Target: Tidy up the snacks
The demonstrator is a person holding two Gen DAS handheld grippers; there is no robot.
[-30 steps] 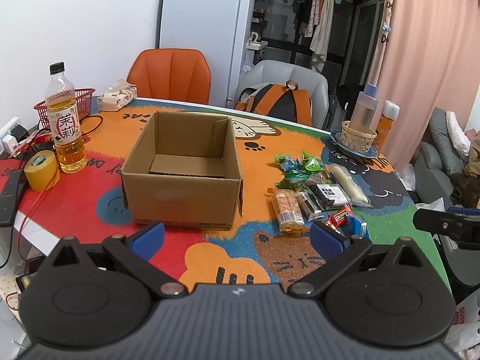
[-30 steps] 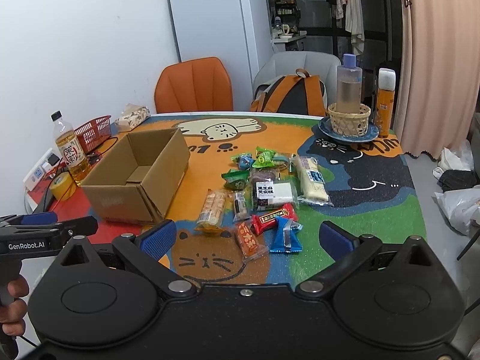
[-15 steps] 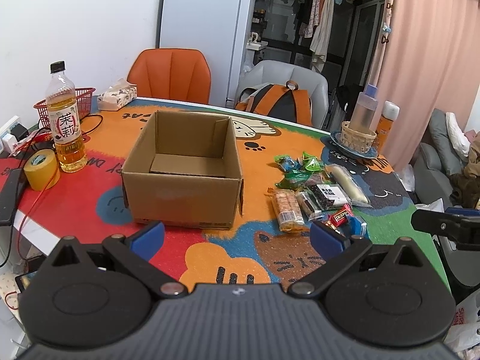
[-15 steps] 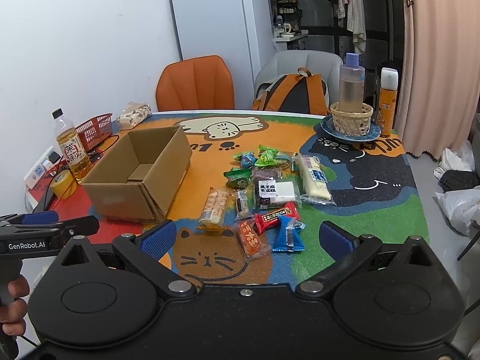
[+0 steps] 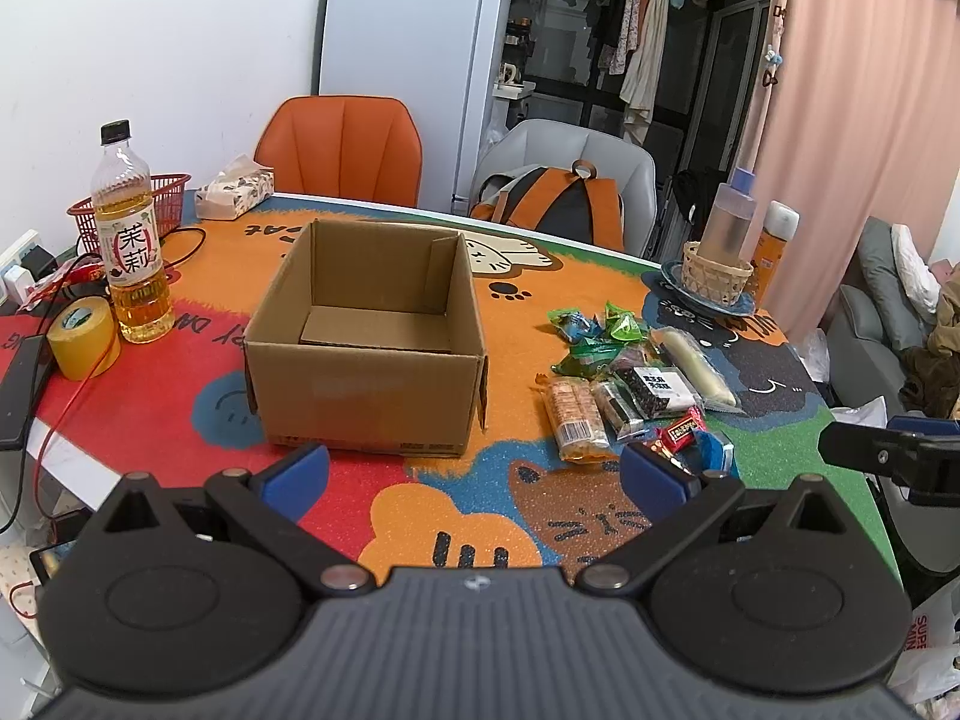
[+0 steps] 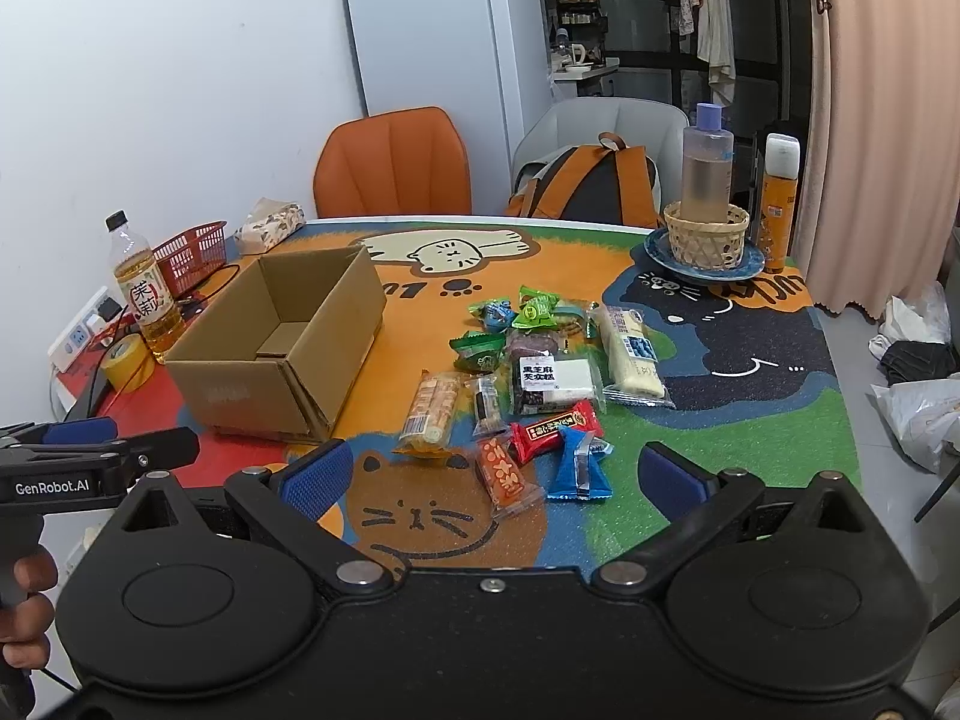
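An open, empty cardboard box [image 5: 366, 348] [image 6: 282, 348] sits on the colourful cat-print table mat. To its right lies a loose pile of wrapped snacks [image 6: 528, 372] [image 5: 630, 378]: green and blue candies, a long white bar [image 6: 630, 348], a black-and-white pack [image 6: 552, 381], a red bar [image 6: 555, 429], a blue packet [image 6: 579, 462], an orange packet [image 6: 504, 474] and a biscuit pack [image 6: 432, 405]. My left gripper [image 5: 474, 474] hovers open near the table's front edge, in front of the box. My right gripper [image 6: 489, 471] is open just short of the nearest snacks.
A tea bottle [image 5: 132, 240], yellow tape roll [image 5: 84, 336], red basket [image 5: 162, 210] and cables crowd the table's left. A tissue pack [image 5: 234, 195] lies at the back. A basket with a bottle on a blue plate [image 6: 708, 240] stands at back right. Two chairs stand behind the table.
The right gripper has drifted slightly forward toward the snacks. The left gripper has barely moved. Both stay open.
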